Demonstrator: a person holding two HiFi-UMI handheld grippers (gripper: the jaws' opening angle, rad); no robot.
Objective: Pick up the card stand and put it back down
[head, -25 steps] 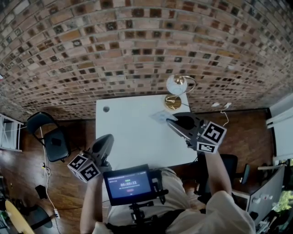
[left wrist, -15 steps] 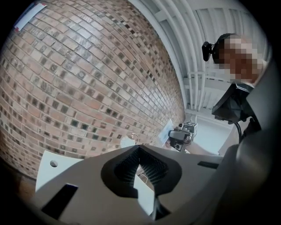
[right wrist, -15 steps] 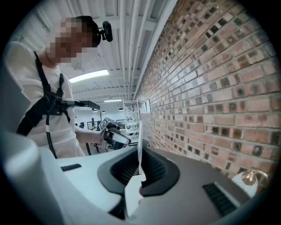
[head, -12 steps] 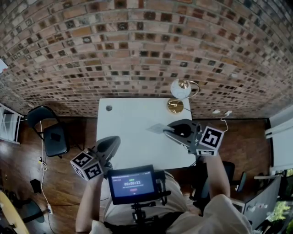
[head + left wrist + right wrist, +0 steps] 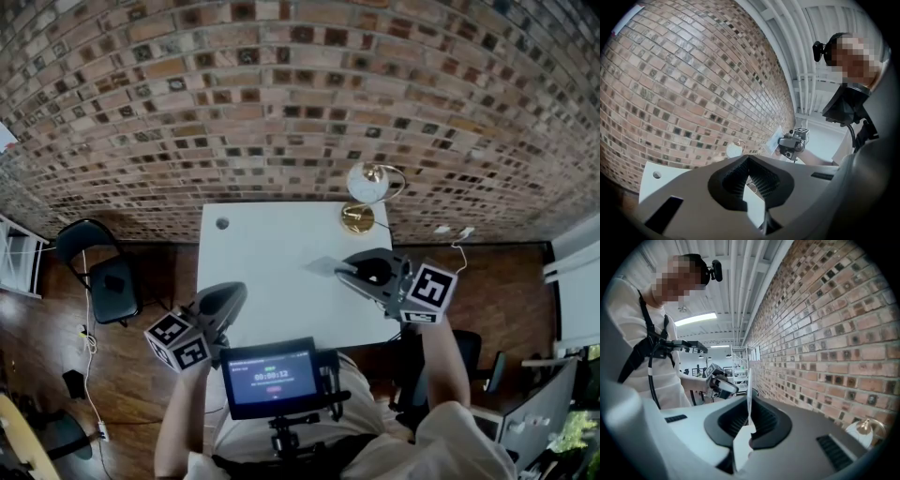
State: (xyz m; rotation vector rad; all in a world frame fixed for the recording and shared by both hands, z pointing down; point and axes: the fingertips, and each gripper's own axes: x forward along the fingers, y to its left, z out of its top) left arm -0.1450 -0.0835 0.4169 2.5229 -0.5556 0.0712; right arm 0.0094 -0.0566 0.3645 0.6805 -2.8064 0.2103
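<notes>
The right hand-held gripper (image 5: pixel 343 271) has pulled back from the lamp (image 5: pixel 364 184) toward 6 o'clock, and the card stand (image 5: pixel 322 264) came along. Its jaws are clamped on that thin clear card stand, held up over the white worktop (image 5: pixel 267 239), at 7 o'clock from the lamp. The left hand-held gripper (image 5: pixel 234 293), at 8 o'clock, has its jaws together on nothing. There are two hand-held grippers, one card stand and one lamp. The words on the screen (image 5: pixel 272 379) are too small to read.

thin clear card stand (image 5: pixel 322 265), pinched by one edge in the right tongs (image 5: pixel 340 270), over the white table (image 5: pixel 262 272)
</notes>
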